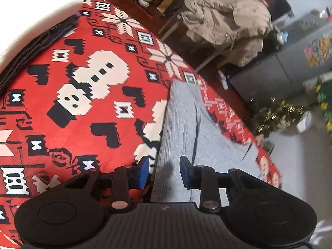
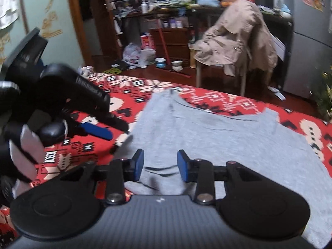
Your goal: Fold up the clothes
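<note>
A grey knit garment (image 1: pixel 180 124) (image 2: pixel 207 137) lies spread flat on a red patterned cover (image 1: pixel 83 128) (image 2: pixel 228 101). In the left wrist view my left gripper (image 1: pixel 165 171) hangs over the garment's ribbed left edge. Its blue pads stand apart, one over the red cover and one over the grey cloth, and neither presses on it. The right wrist view shows that same left gripper (image 2: pixel 117 130) at the garment's left edge. My right gripper (image 2: pixel 159 165) is low over the garment's near part, open, with a small wrinkle of cloth below the gap.
A folded white piece (image 1: pixel 31 14) rests on folded dark cloth (image 1: pixel 41 43) at the cover's far left. Beyond the cover stand a chair with a beige coat (image 2: pixel 234 39) (image 1: pixel 226 27), bowls on the floor (image 2: pixel 160 62), cluttered shelves and a grey cabinet (image 1: pixel 280 70).
</note>
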Motion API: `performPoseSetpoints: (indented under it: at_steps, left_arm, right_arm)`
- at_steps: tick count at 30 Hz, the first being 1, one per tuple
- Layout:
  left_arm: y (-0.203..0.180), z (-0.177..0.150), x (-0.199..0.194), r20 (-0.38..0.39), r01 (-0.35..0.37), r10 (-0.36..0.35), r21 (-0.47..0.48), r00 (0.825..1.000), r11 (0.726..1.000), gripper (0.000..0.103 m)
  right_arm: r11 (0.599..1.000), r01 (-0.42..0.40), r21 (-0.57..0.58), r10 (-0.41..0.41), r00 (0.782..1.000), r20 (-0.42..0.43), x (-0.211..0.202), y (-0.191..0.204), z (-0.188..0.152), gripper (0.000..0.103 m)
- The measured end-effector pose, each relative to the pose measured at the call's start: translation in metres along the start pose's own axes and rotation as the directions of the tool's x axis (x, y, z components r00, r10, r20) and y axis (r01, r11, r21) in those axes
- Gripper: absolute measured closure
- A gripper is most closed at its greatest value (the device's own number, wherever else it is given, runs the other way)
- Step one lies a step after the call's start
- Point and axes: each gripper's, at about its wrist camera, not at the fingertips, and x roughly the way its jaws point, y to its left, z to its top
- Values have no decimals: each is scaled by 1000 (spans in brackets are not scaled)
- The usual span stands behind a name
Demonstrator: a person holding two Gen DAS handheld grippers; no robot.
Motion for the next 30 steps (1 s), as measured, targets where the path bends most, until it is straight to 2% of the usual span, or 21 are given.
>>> performPoseSetpoints:
  at_steps: [3, 7, 8, 10, 11, 16, 18, 21, 24, 25, 27, 30]
  left_arm:
    - [2, 1, 1, 14, -7, 7, -9, 1000, 1000, 73]
    - [3, 0, 13, -21, 7, -7, -15, 1000, 1000, 73]
    - [2, -1, 15, -28, 5, -5, -8, 1000, 1000, 73]
    - [-1, -4, 19, -37, -3, 3, 11, 999, 1000, 73]
    - [-3, -5, 20, -37, -9, 9, 23, 999, 1000, 73]
    - [-9, -12, 23, -42, -15, 18, 71, 999, 997, 73]
    - [-12, -14, 24, -46, -20, 24, 92, 999, 996, 73]
    - [-13, -17, 28, -57, -30, 36, 109, 998, 994, 73]
    - [-14, -18, 30, -65, -35, 42, 110, 997, 993, 72]
    - [-14, -18, 30, -63, -34, 41, 109, 997, 993, 72]
    - [-13, -17, 29, -59, -34, 40, 106, 997, 994, 72]
    - [-11, -15, 29, -60, -38, 44, 95, 997, 995, 73]
  right_arm:
    - [999, 13, -45, -15, 999, -32, 18, 13, -5, 69]
    - [998, 32, -47, -35, 997, -68, 38, 17, -12, 71]
    - [998, 47, -52, -51, 996, -73, 40, 17, -13, 78]
    - [997, 69, -47, -72, 995, -74, 44, 12, -14, 86]
    - [996, 79, -38, -82, 994, -68, 43, 9, -14, 95]
    - [991, 79, 105, -76, 997, -30, 29, -21, -1, 95]
    - [983, 101, 153, -100, 995, -14, 25, -34, 3, 97]
    - [959, 179, 218, -179, 984, -21, 25, -55, 4, 102]
    - [943, 158, 294, -161, 987, -16, 22, -72, 3, 103]
    - [955, 122, 270, -128, 992, 5, 18, -69, 4, 102]
    - [975, 65, 214, -73, 997, 29, 12, -59, 4, 93]
    - [990, 18, 142, -21, 1000, 22, 16, -36, 3, 86]
